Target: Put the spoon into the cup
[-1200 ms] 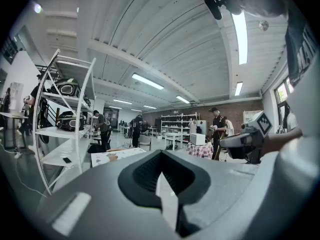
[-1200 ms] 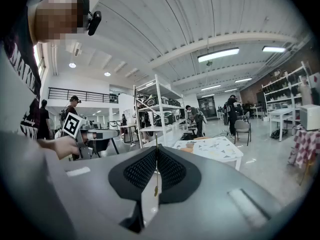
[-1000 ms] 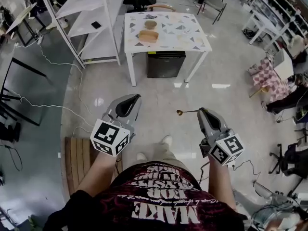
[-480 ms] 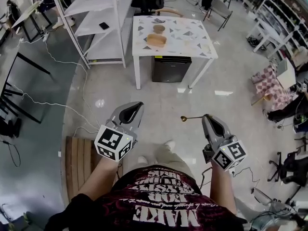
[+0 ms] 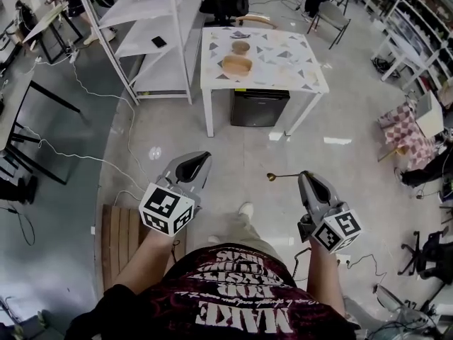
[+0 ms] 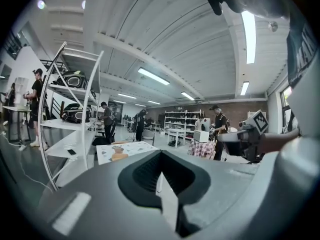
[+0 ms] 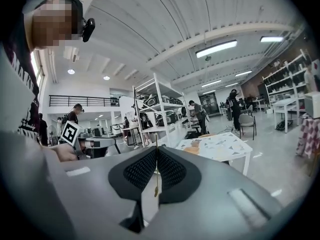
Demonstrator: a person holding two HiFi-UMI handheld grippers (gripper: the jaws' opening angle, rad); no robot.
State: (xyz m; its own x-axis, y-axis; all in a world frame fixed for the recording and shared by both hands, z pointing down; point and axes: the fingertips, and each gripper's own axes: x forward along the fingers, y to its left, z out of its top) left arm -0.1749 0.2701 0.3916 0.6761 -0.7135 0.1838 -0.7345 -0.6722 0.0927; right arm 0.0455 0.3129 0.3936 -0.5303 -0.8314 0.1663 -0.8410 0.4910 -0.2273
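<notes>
- With the right tool (image 5: 303, 178), clenched, grasps the spoon (image 5: 283, 176) by its thin handle; bowl end juts toward 9 o'clock in the head view, above bare floor.
- In the right gripper view, shows that handle as a fine line pinched in the seam between the pads, with no gap to either side. Probably gripped far back on the handle so that the bowl end can go into the cup first.
- Holds the left tool (image 5: 203, 157) clenched on nothing, jaws pressed together in the left gripper view. Sits at 9 o'clock of the right tool, level with it and well apart; likely held spare, ready to steady the cup if needed.
- Finds the tabletop (image 5: 297, 66) at 12 o'clock, well apart from both tools. Judging by that gap, approach stage only: spoon nowhere near its target yet.
- On the tabletop, picks out a small round brown vessel, taken for the cup (image 5: 241, 47). Just beside it, at 6 o'clock, lies a wider wooden bowl (image 5: 237, 66). Cannot tell what the small dark item at 12 o'clock of the cup is.
- Counts two tools, one spoon, one cup, one bowl and one tabletop. Adds one dark cabinet (image 5: 259, 108) under the tabletop and one white shelf rack (image 5: 138, 47) at its 9 o'clock.
</notes>
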